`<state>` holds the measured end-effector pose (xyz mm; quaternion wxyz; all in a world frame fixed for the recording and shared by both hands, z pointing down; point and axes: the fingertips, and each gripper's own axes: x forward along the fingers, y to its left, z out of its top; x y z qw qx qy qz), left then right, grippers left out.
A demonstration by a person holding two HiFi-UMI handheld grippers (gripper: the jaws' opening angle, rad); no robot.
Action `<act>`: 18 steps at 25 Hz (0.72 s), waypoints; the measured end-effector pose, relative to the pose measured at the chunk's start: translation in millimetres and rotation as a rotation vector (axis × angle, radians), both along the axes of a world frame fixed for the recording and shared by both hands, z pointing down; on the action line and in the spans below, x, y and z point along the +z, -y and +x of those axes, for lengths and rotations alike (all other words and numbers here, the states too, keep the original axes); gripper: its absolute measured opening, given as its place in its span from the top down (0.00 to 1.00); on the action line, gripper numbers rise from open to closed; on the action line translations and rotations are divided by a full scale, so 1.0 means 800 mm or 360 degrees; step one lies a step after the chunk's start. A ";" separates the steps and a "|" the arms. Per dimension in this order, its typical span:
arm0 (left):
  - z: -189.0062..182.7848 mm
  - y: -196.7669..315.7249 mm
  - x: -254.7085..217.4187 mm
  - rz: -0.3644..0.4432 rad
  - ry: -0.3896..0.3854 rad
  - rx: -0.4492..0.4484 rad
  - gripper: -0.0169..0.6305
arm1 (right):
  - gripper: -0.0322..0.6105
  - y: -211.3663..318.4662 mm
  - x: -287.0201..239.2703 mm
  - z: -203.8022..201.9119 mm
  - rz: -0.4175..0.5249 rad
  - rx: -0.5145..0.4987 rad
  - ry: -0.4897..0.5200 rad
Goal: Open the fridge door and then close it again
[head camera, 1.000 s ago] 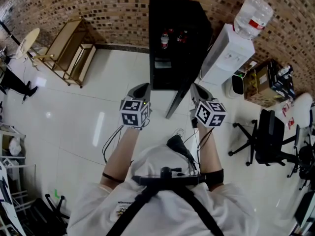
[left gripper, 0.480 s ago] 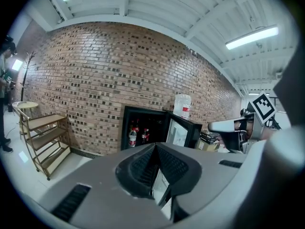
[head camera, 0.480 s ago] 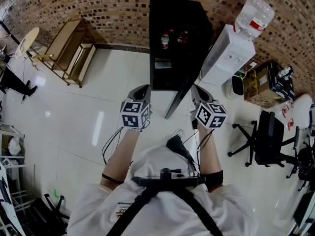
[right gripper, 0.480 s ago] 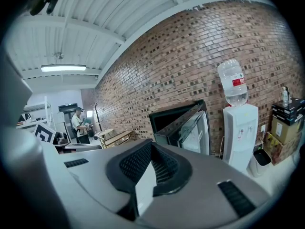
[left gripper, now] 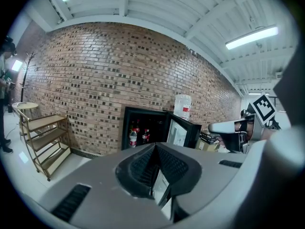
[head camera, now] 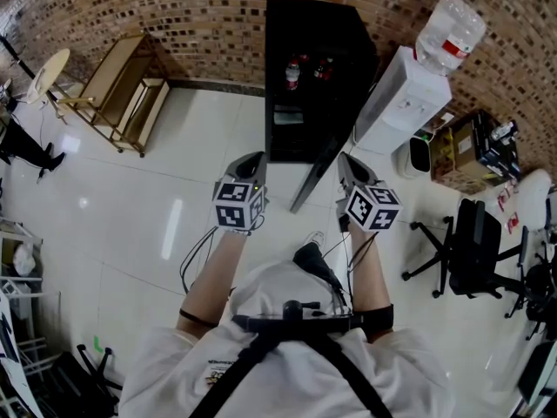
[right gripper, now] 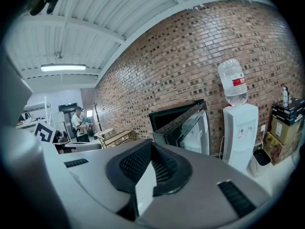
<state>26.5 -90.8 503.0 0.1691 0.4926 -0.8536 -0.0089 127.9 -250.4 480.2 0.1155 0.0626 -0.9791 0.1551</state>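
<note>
**Door open, both tools at a standstill**

The fridge point(head camera: 318, 68) stands against the brick wall point(head camera: 174, 16). Its door point(head camera: 320, 171) is swung out toward the person, hinged on the side nearer the water dispenser point(head camera: 402, 103). Bottles point(head camera: 291, 70) show on a shelf inside.

Over the last second nothing has shifted: the door keeps the same angle and neither hand has moved.

The left tool point(head camera: 251, 159) hovers in front of the fridge's open mouth, well apart from it. Its jaws are pressed together with nothing between them. The right tool point(head camera: 351, 165) hangs near the door's outer face, equally closed and empty. Whether it touches the door I cannot tell.

The opening half looks done and closing remains. The right tool seems placed to push the door back toward the fridge.
</note>
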 end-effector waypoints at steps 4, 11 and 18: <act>-0.002 0.000 0.002 0.0002 -0.0006 0.0000 0.97 | 0.94 0.001 0.001 -0.001 0.0000 0.0000 -0.0004; -0.006 -0.002 0.003 0.0002 -0.0012 -0.0008 0.97 | 0.94 0.001 0.002 -0.005 0.0008 0.0000 -0.0009; -0.011 -0.007 0.010 -0.0022 -0.0011 -0.0035 0.97 | 0.94 0.025 -0.021 -0.039 0.0137 -0.0064 0.0028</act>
